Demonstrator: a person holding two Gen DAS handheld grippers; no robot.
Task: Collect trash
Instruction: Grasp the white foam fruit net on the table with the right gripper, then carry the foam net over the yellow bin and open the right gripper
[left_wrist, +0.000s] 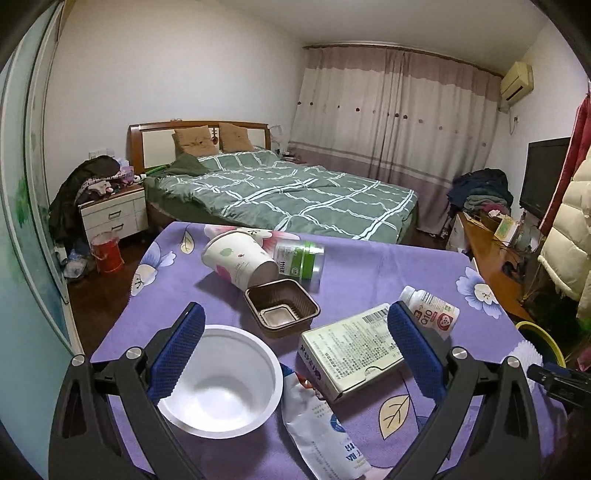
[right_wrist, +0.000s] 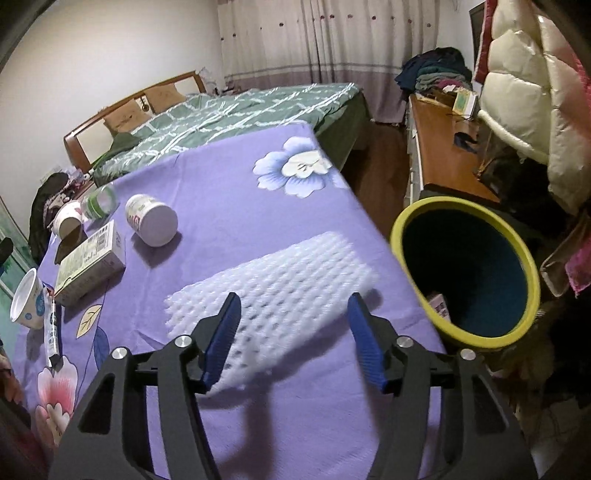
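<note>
Our right gripper (right_wrist: 293, 306), jaws apart, straddles the white foam net (right_wrist: 273, 291) beside the bin (right_wrist: 413, 295); our left gripper (left_wrist: 295, 328), jaws wide, approaches the white bowl (left_wrist: 221, 380).

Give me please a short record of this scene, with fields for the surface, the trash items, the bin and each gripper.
surface: table with purple floral cloth
trash on table: white bowl, paper cup lying on its side, brown tray, flat carton, white bottle, clear jar with green band, pouch, white foam net
bin: yellow-rimmed bin beside the table edge, something small inside
left gripper: open, holding nothing, above bowl and carton
right gripper: open, over the foam net
</note>
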